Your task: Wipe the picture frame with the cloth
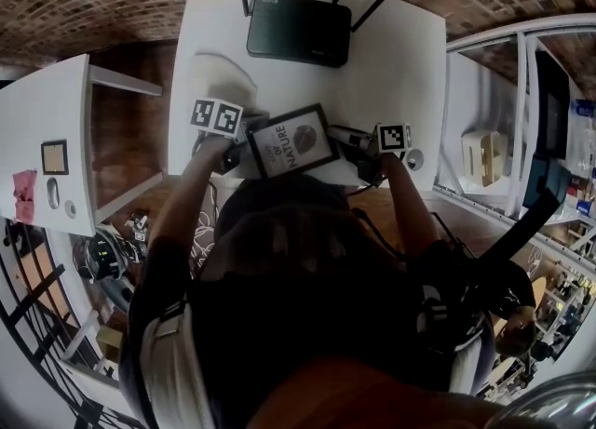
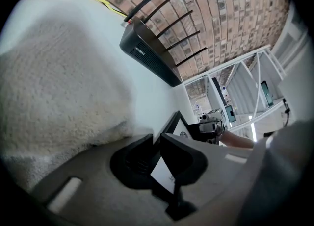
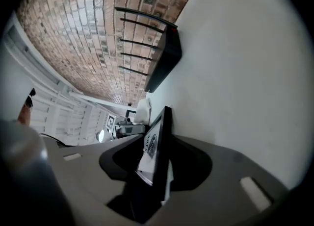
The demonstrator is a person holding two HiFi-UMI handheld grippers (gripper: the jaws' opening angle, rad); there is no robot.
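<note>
Frame (image 1: 293, 141) sits at the table's (image 1: 400, 55) near edge. Left gripper (image 2: 159, 154) and right gripper (image 3: 157, 166) clamp its opposite edges, jaws nearly together. Cloth (image 1: 223, 78) lies on the table nearby.

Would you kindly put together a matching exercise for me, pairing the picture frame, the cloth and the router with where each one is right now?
Things:
1. picture frame
2. cloth
3. router

Places:
A. lying loose on the white table, held by nothing
B. at the table's far edge, antennas pointing away
C. clamped by its edge in the left gripper, near the table's front edge

Pairs: 1-C, 2-A, 3-B
</note>
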